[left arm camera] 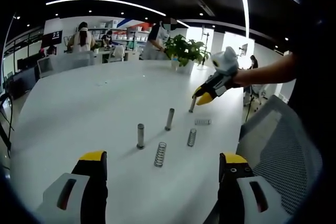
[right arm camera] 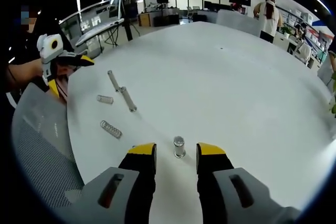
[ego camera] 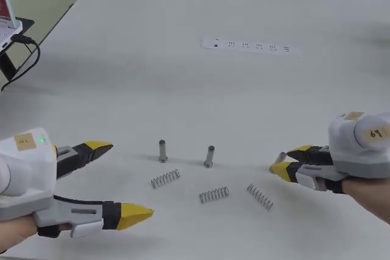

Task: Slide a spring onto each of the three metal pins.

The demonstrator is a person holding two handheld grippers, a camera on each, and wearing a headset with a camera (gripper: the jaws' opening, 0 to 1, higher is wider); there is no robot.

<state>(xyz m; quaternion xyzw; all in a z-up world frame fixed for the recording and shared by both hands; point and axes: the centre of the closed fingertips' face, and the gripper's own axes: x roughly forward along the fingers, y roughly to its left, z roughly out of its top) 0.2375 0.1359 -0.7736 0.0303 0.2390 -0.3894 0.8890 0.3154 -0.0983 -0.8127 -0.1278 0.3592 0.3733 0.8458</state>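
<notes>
Holding the white-and-grey, yellow-tipped left gripper [ego camera: 131,179] low at the near left of the matte white tabletop [ego camera: 122,89], jaws gaping wide and gripping nothing. Holding the matching right gripper [ego camera: 280,160] at the near right, jaws parted (a clear gap showing on each side in the right gripper view) and straddling a short flat-capped silver metal pin [right arm camera: 179,147] standing upright between the tips, touching neither. Looking just beyond the jaws at three small coiled steel-wire springs lying flat in a loose row: the left spring [ego camera: 165,178], the middle spring [ego camera: 213,195] and the right spring [ego camera: 260,196], this last one lying nearest the right gripper yet apart from it. Finding, a little farther on, two more silver pins standing upright and apart from each other: the left pin [ego camera: 163,150] just behind the left spring, the middle pin [ego camera: 209,156] just behind the middle spring, neither touching any coil. Reaching, well beyond the pins, a long white power strip [ego camera: 251,46] lying flat toward the far side. Catching, at the far left edge, the corner of a laptop [ego camera: 7,19] raised on a dark stand, with a black cable [ego camera: 27,59] looping down from it. Taking in, past the table in the left gripper view, an office with desks, a standing person in a white top [left arm camera: 81,36] and a green potted plant [left arm camera: 184,51].
</notes>
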